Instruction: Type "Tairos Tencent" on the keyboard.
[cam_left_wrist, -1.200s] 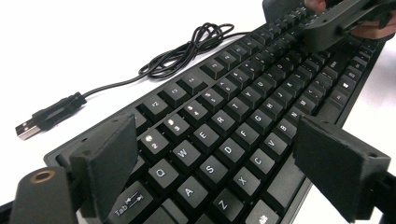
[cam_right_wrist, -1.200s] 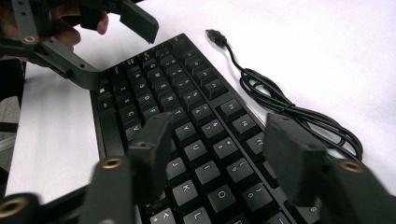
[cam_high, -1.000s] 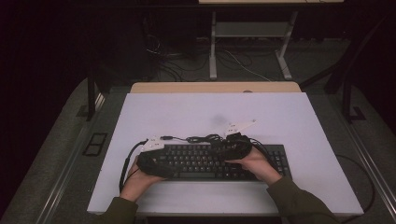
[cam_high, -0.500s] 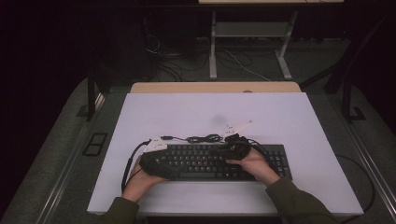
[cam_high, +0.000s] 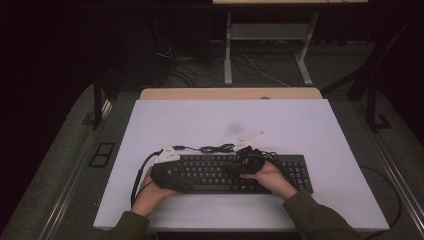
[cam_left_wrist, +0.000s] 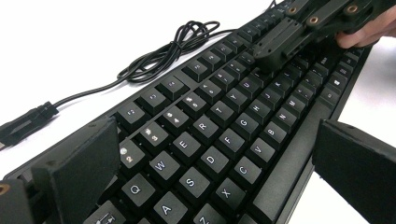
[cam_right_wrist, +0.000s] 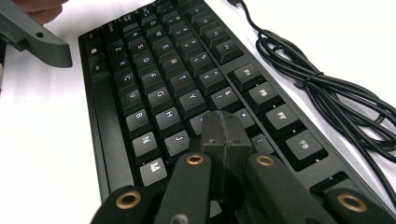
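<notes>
Two grippers over a keyboard (cam_high: 235, 172)

Left gripper (cam_left_wrist: 219, 177) wide open astride its end, right gripper (cam_right_wrist: 225, 135) closed, empty, on keys; the keyboard looks stiff, light: hold the edges.

Dim and underexposed from the high view, with surroundings sunk in near-black and only the table (cam_high: 300, 130) pale, yet bright and blown-out white behind the keyboard (cam_left_wrist: 219, 116) in both gripper views, sharp on mid keys, soft on nearest jaws, stretched toward the edges.
</notes>
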